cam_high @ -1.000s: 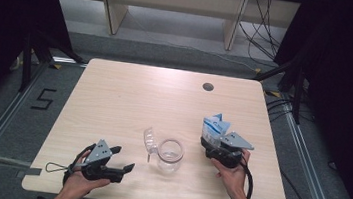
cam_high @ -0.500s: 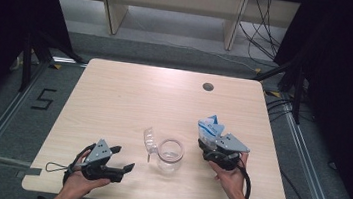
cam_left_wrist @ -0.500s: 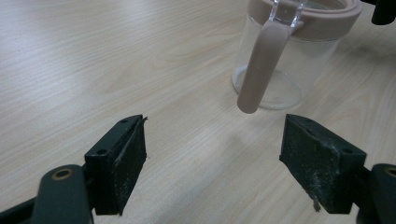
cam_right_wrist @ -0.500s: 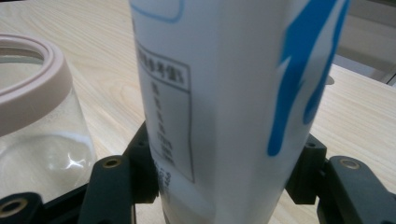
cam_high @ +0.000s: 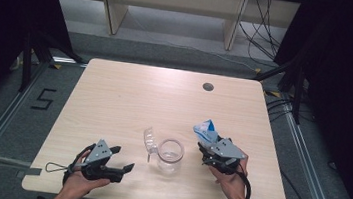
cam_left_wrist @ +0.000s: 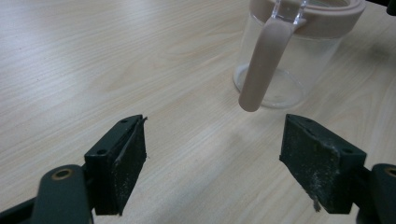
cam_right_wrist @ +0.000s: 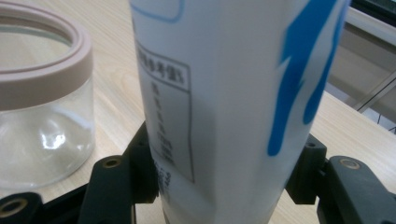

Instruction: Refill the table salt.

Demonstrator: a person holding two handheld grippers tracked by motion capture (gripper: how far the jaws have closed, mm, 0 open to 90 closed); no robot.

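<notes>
A clear glass jar (cam_high: 170,155) with a pinkish rim stands open near the table's front middle; its hinged lid (cam_high: 149,139) hangs off its left side. My right gripper (cam_high: 207,149) is shut on a white and blue carton (cam_high: 205,130), held just right of the jar. In the right gripper view the carton (cam_right_wrist: 224,93) sits between both pads, with the jar (cam_right_wrist: 42,93) to its left. My left gripper (cam_high: 121,161) rests open at the front left, pointing toward the jar. The left gripper view has its jaws wide apart, the jar (cam_left_wrist: 289,56) and lid clasp (cam_left_wrist: 266,60) beyond them.
The light wooden table (cam_high: 130,94) has a round cable hole (cam_high: 208,87) at the back right. Shelving legs and cables stand on the floor behind the table. Metal rails run along the floor at both sides.
My right gripper with the carton has shifted slightly left and nearer the jar. The left gripper has stayed put.
</notes>
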